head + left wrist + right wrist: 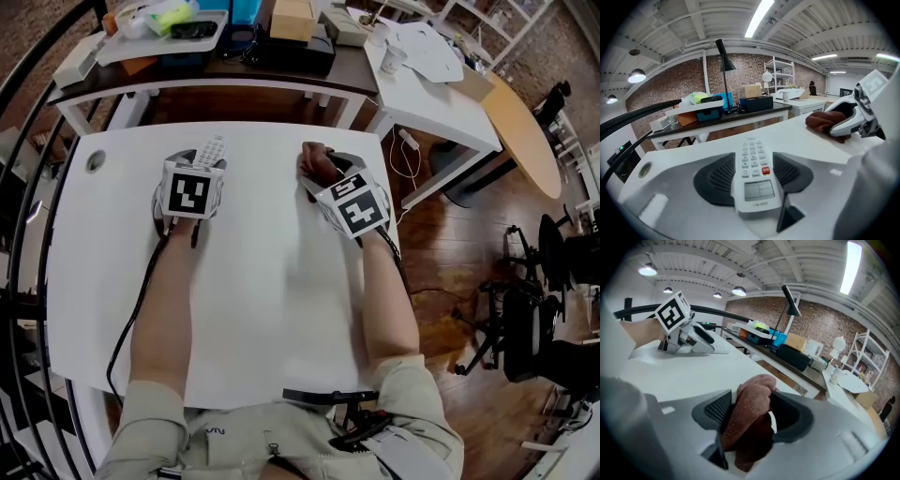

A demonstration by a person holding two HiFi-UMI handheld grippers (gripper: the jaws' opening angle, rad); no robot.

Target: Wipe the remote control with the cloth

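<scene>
A white remote control (pixel 212 149) with a small screen and a red button lies lengthwise between the jaws of my left gripper (pixel 201 164). Both dark pads (pixel 714 180) press its sides, and its far end sticks out over the white table (pixel 262 309). In the left gripper view the remote (pixel 754 176) fills the gap of the left gripper (pixel 754 165). A crumpled reddish-brown cloth (pixel 749 416) sits between the jaws of my right gripper (pixel 755 414). It leans on the left pad, with a gap at the right one. The cloth (pixel 317 162) and right gripper (pixel 323 176) rest on the table, to the right of the remote.
A round grommet hole (pixel 96 161) marks the table's far left corner. Behind the table a dark desk (pixel 281 66) carries boxes, a tray and a lamp. A white desk (pixel 441 84) stands at the right, a black railing (pixel 28 187) runs along the left, and office chairs (pixel 534 309) stand on the floor.
</scene>
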